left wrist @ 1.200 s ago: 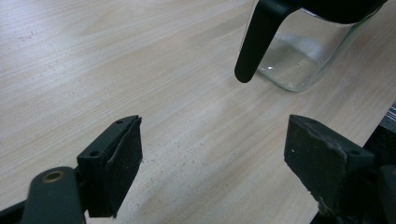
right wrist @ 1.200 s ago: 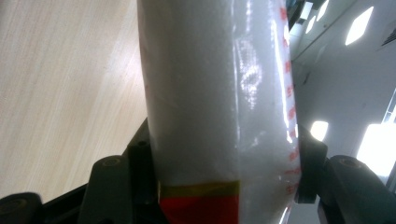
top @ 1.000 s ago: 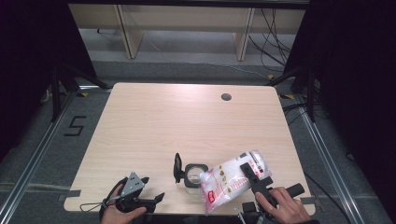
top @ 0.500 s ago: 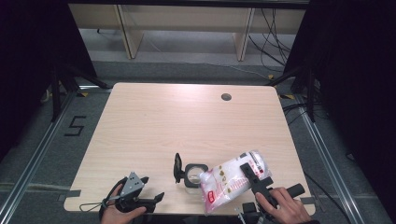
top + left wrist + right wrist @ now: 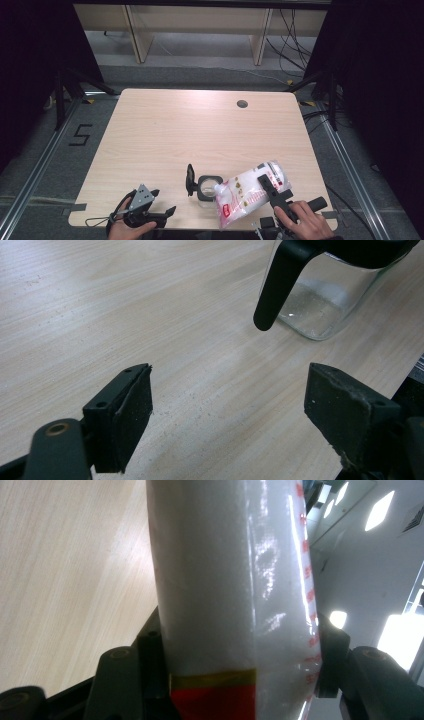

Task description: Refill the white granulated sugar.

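In the high view, the right tool [image 5: 268, 188] clamps a white bag [image 5: 245, 194] with red print, tilted low over the near right part of the table [image 5: 165, 130], its lower corner at the mouth of a glass jar [image 5: 207, 186] (black lid hinged up at its left), while the left tool [image 5: 161, 214] rests near the front left edge. The left gripper view shows its jaws spread wide with nothing but bare wood between them, the jar [image 5: 325, 295] well ahead. In the right gripper view, both jaws press the bag [image 5: 230, 580] at its sides.
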